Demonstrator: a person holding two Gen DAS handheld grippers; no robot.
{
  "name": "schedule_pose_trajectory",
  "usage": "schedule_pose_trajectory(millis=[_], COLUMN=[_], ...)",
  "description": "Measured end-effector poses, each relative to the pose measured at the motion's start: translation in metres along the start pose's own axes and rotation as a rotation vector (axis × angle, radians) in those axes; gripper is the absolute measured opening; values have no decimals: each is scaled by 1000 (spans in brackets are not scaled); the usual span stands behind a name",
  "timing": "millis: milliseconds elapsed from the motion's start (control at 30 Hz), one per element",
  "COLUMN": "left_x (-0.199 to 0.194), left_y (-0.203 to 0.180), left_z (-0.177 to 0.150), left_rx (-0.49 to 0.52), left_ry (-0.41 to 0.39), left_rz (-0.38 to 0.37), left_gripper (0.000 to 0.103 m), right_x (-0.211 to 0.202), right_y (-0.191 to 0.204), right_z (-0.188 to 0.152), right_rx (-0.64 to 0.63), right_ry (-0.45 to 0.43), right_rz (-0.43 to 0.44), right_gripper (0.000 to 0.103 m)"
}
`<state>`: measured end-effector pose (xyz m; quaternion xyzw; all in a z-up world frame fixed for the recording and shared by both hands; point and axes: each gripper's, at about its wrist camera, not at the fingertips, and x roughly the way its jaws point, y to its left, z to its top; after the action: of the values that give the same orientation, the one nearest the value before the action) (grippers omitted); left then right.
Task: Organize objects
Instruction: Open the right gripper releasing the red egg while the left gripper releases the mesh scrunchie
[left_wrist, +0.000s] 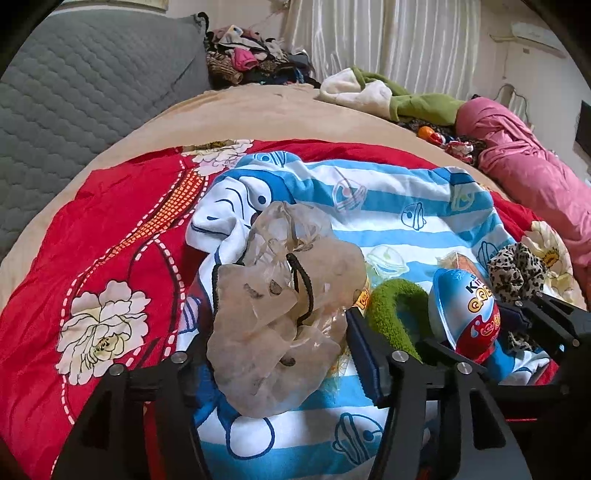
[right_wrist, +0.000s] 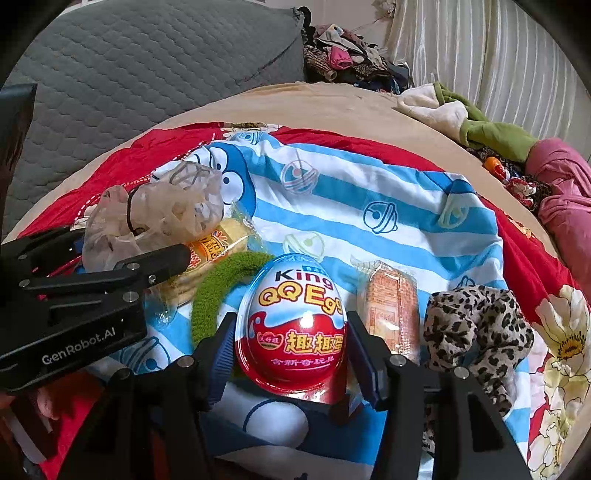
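My left gripper (left_wrist: 280, 354) has its jaws around a sheer beige scrunchie (left_wrist: 280, 314) with a black elastic, over the blue-striped cartoon cloth (left_wrist: 369, 229). The scrunchie also shows in the right wrist view (right_wrist: 155, 218), with the left gripper (right_wrist: 92, 284) beside it. My right gripper (right_wrist: 288, 354) is shut on a red and blue King QQ Egg (right_wrist: 295, 325), which also shows in the left wrist view (left_wrist: 469, 314). A green fuzzy scrunchie (right_wrist: 218, 288), a yellow snack packet (right_wrist: 210, 258), an orange wrapped snack (right_wrist: 391, 314) and a leopard-print scrunchie (right_wrist: 476, 328) lie on the cloth.
The cloth lies on a red floral quilt (left_wrist: 110, 229) over a beige bed (left_wrist: 240, 107). A grey quilted cushion (left_wrist: 81, 85) stands at the back left. Piled clothes (left_wrist: 251, 55), a green and white blanket (left_wrist: 399, 96) and a pink bundle (left_wrist: 524, 158) lie at the back and right.
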<state>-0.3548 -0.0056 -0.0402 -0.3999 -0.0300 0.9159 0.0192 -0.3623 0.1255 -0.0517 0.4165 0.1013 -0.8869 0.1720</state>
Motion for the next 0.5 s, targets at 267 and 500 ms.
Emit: schedule_pose_trajectory(millis=[267,500], left_x=[1,1], left_y=[-4,-5], left_z=[-2,-2], left_rx=[19,21], left_ry=[20,26], left_rz=[-2,-5], left_gripper=[73,75], right_x=[-4,-7], right_y=[-1,0], right_z=[-1,-1], right_rx=[2,-9], right_ry=[-5,-5], right_rz=[-7,-8], right_gripper=[65,66])
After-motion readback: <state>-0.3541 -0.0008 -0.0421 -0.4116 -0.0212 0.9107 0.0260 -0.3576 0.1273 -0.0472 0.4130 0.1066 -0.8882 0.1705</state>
